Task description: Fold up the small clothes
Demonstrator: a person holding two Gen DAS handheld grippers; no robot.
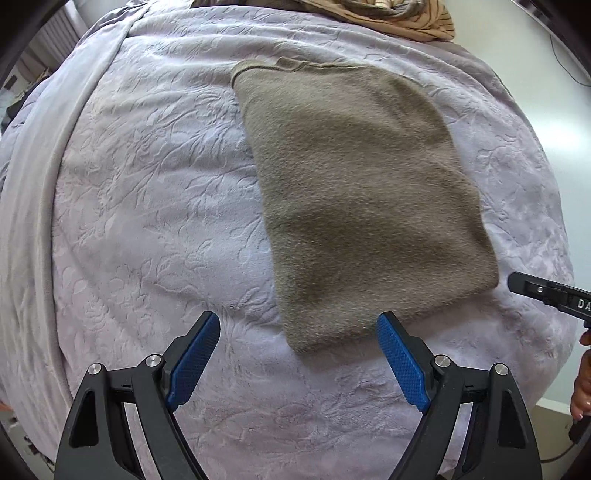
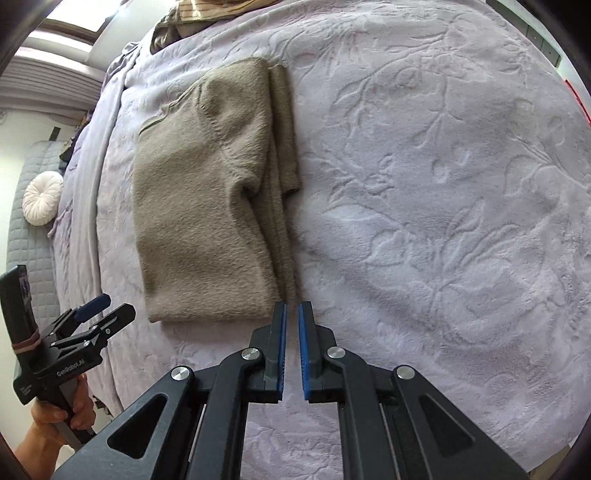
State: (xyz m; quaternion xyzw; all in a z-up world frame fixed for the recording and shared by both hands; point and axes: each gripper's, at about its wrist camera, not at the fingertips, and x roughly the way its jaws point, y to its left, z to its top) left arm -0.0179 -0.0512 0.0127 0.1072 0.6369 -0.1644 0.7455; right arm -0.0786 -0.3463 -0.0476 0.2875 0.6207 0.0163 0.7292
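Tongs come first in both views. The left tongs (image 1: 298,328) hang wide apart over the bed, gripping nothing, their inner blue pad just above the near edge of the taupe garment (image 1: 362,199). The right tongs (image 2: 291,314) are drawn almost together, a thin slit left between the blue pads, and nothing is caught in it; they hover just short of the garment's near right corner.

Beyond them, the garment lies flat on the lilac embossed bedspread (image 1: 155,192), already brought into a narrow oblong. In the right wrist view a sleeve seam shows on top, and a strip of the same knit is tucked along the right side, so the side folds look done. My judgement is that a last fold, near end up to far end, may remain, or else this piece is finished and only needs setting aside.

Farther off, at the far edge of the bed, a striped tan heap of cloth (image 1: 406,18) waits, perhaps more to fold.

No basket, box or other container is visible in either view.
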